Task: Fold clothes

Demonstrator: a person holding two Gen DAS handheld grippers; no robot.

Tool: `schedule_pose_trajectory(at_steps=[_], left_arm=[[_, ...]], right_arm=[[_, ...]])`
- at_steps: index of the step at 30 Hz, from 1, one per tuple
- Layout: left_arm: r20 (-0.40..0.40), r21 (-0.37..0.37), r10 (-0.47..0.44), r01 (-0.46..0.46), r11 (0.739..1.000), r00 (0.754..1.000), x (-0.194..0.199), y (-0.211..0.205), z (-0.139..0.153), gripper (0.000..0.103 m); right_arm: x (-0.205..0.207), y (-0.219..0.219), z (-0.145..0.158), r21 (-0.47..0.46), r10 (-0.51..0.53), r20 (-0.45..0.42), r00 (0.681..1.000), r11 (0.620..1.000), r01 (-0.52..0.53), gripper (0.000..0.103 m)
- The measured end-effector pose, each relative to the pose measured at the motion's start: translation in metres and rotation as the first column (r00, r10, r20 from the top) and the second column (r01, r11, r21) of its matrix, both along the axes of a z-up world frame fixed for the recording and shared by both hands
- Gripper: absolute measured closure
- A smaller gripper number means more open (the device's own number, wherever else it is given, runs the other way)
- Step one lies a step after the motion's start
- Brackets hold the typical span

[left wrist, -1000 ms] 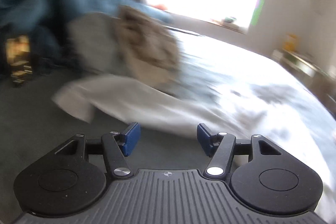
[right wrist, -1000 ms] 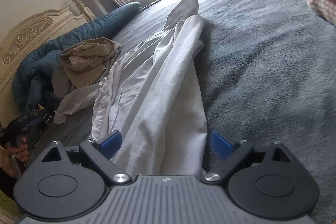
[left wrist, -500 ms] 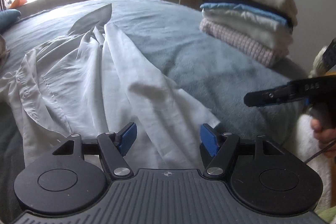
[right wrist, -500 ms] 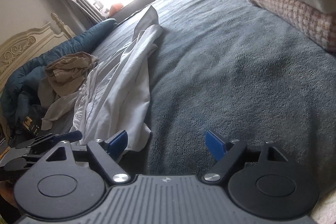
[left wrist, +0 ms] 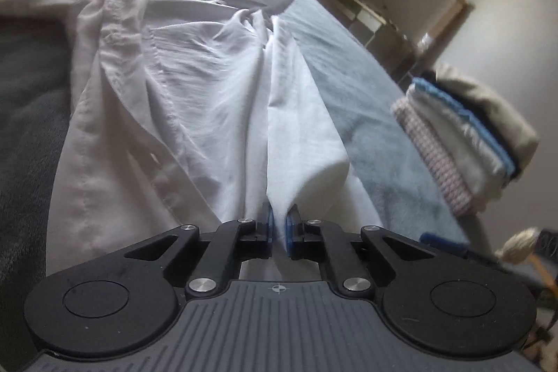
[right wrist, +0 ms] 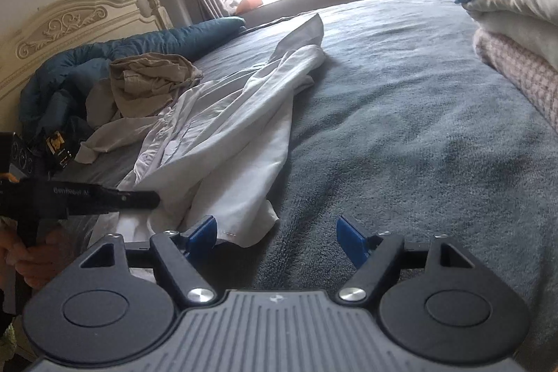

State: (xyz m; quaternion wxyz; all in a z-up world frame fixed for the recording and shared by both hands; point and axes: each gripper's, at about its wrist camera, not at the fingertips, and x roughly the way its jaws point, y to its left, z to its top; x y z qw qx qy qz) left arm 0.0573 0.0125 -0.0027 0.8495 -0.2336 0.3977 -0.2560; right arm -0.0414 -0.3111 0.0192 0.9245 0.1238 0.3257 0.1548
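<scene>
Our left tool (left wrist: 278, 225) had just pinched the white shirt's (left wrist: 216, 100) near hem on the bed (right wrist: 401, 135); the right tool (right wrist: 275, 232) gaped empty — a thin bite could slip when lifted.

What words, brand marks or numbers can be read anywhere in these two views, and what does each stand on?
Pale lettering on the black side of the left gripper, seen in the right wrist view: too blurred to read with any certainty.
Small emblem on the grey ribbed body in the left wrist view: a mark only, no letters.
Yellow and black item beside the white shirt: markings too small to read.
No other text shows.
</scene>
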Motion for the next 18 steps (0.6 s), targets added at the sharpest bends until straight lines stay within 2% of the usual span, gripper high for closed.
schedule_pose_trajectory(at_steps=[3,5,8,12,13,14,16,17,18], left_arm=[[-0.051,-0.120,0.026,-0.032,0.992,0.998,0.006,0.015,-0.005,0.098],[-0.055,-0.174,0.018,-0.027,0.984,0.998,0.008,0.017,-0.005,0.098],[-0.045,-0.266,-0.009,-0.003,0.964,0.999,0.014,0.009,-0.003,0.098],[-0.040,-0.340,-0.055,0.038,0.940,0.998,0.024,-0.010,-0.002,0.098],[-0.039,-0.343,-0.067,0.049,0.938,0.997,0.026,-0.014,-0.002,0.098],[-0.036,-0.341,-0.076,0.059,0.938,0.996,0.027,-0.018,-0.003,0.098],[-0.024,-0.342,-0.087,0.074,0.937,0.996,0.028,-0.022,-0.004,0.098],[-0.019,-0.350,-0.087,0.075,0.934,0.996,0.028,-0.020,-0.005,0.098],[-0.014,-0.356,-0.084,0.073,0.932,0.996,0.028,-0.018,-0.005,0.098]], right_arm=[[0.002,0.007,0.006,0.034,0.048,0.031,0.998,0.998,-0.049,0.023],[0.003,0.008,0.011,0.130,0.101,0.047,0.994,0.986,-0.106,0.023],[0.013,0.016,0.015,0.288,0.197,0.042,0.980,0.937,-0.200,0.018],[0.027,0.036,0.017,0.408,0.323,0.030,0.946,0.860,-0.307,0.004],[0.029,0.043,0.017,0.412,0.341,0.023,0.940,0.853,-0.319,0.004],[0.031,0.050,0.016,0.391,0.344,0.012,0.939,0.863,-0.321,0.004],[0.035,0.067,0.012,0.284,0.326,-0.026,0.945,0.909,-0.306,0.004],[0.037,0.074,0.008,0.227,0.316,-0.055,0.947,0.928,-0.296,0.007],[0.038,0.081,0.004,0.172,0.304,-0.086,0.949,0.942,-0.287,0.017]])
